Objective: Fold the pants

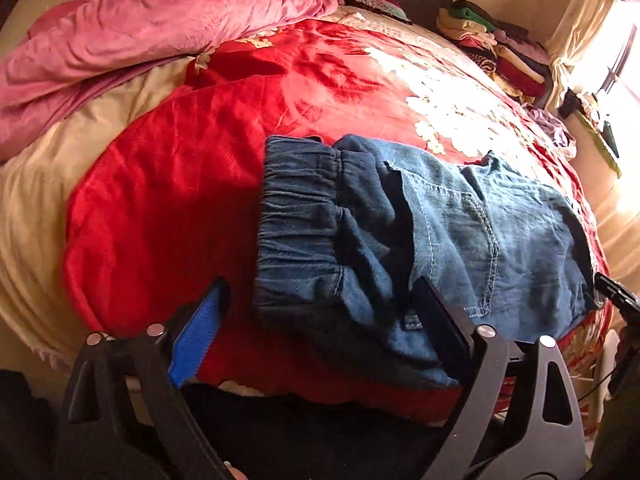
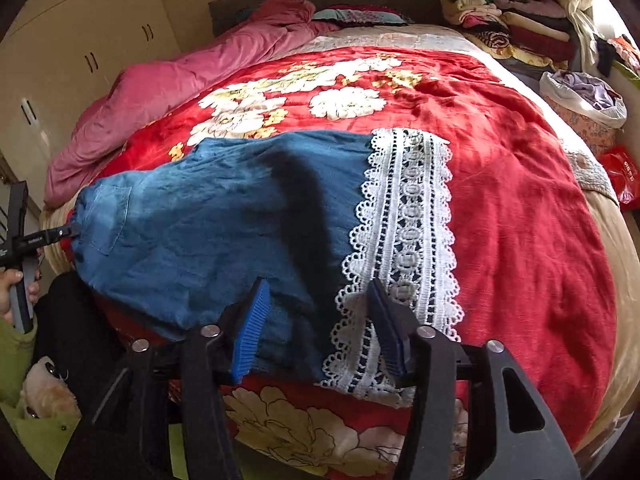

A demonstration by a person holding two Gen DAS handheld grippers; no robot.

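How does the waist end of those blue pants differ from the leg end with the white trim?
The waistband is plain blue denim gathered into elastic puckers; the lace cuff is white openwork with scalloped edges, lying flat. The waistband looks bunched and thick, the lace cuff thin, with dark fabric showing through. The waistband lies by the left hand-held gripper, the lace cuff by the right hand-held gripper. Both rest on the red floral blanket, neither clamped.

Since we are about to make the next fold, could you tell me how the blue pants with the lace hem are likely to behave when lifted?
The blue pants will probably drape limply: the cloth lies wrinkled and flat on the red blanket. The gathered waistband looks thicker, so that end may hang heavier. The openwork lace hem could snag on a gripper pad.
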